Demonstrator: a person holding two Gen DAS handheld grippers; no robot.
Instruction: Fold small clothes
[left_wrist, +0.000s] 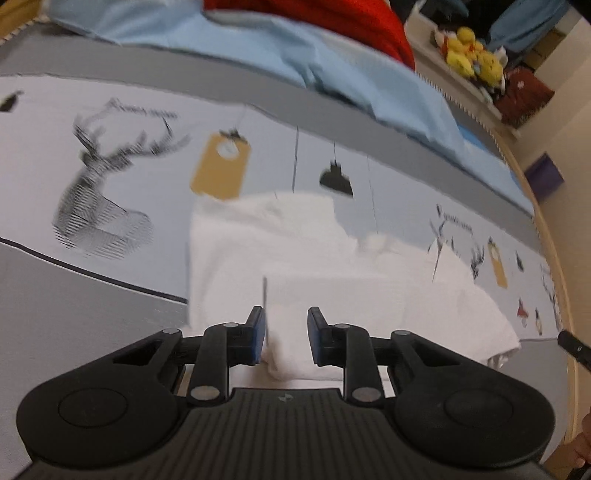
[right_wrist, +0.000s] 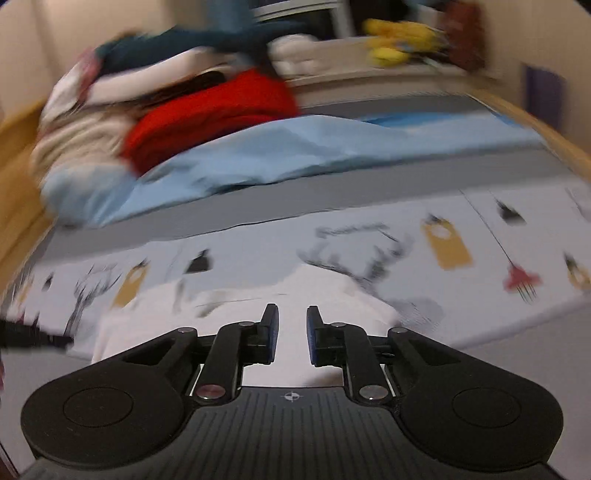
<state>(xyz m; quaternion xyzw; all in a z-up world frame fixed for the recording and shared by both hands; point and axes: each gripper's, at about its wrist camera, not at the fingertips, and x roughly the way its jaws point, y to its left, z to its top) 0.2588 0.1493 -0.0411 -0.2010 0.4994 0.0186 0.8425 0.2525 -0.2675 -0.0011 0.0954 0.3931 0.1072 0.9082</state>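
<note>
A white garment (left_wrist: 295, 251) lies partly folded on a pale sheet printed with deer (left_wrist: 110, 177). In the left wrist view my left gripper (left_wrist: 286, 321) hovers low over the garment's near edge. Its blue pads (left_wrist: 260, 332) stand a little apart, a rolled white fold lies in the gap, and I see no pad pressing on it. In the blurred right wrist view my right gripper (right_wrist: 291, 321) stands over the same white garment (right_wrist: 236, 306), jaws slightly apart with nothing between them. A black part at the far right of the left wrist view (left_wrist: 572, 347) looks like the other gripper.
A light blue blanket (left_wrist: 332, 74) and a red cloth (left_wrist: 332, 22) are heaped at the far side of the bed, with more clothes (right_wrist: 92, 122) piled beside them. Yellow plush toys (left_wrist: 472, 51) sit on a shelf. A wooden bed rim (left_wrist: 554, 258) runs along the right.
</note>
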